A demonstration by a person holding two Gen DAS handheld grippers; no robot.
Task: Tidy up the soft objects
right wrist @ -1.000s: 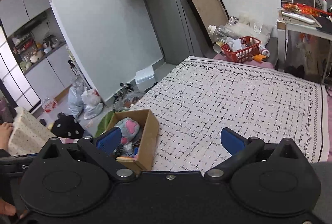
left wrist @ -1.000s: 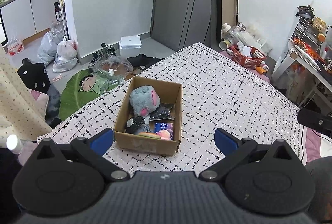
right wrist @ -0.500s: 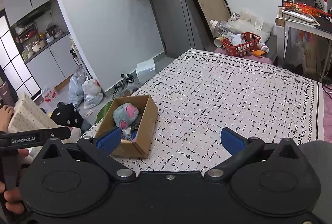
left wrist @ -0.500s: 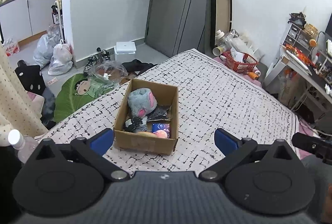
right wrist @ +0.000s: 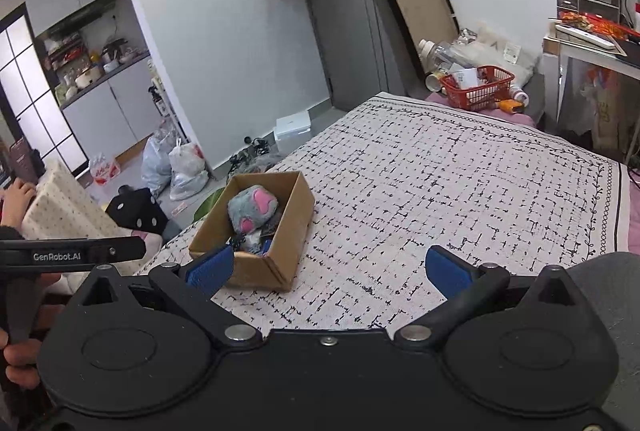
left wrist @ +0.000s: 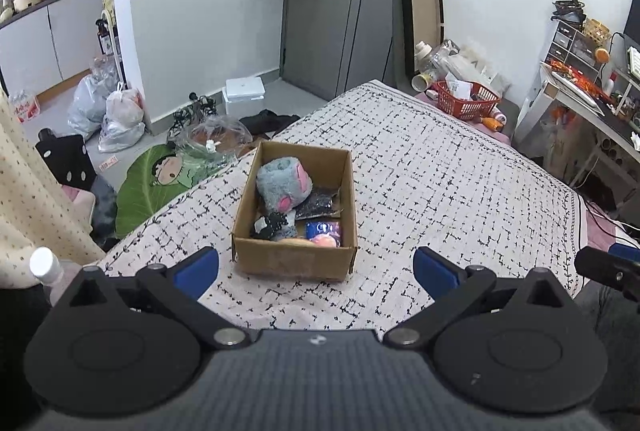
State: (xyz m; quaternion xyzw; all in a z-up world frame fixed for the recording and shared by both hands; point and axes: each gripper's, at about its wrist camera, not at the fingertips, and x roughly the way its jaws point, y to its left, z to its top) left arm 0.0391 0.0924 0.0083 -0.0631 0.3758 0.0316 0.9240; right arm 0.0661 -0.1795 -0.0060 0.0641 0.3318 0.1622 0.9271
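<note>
Soft toys (left wrist: 283,183) fill the cardboard box (left wrist: 295,262); both tools (left wrist: 316,267) (right wrist: 326,265) gape, empty.

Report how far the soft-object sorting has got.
Done: nothing visibly; the grey and pink plush and the smaller items still sit together in the cardboard box on the bed cover. In hand: nothing; the left gripper and right gripper are both open and empty, short of the box. Left: taking items out and arranging them.
</note>
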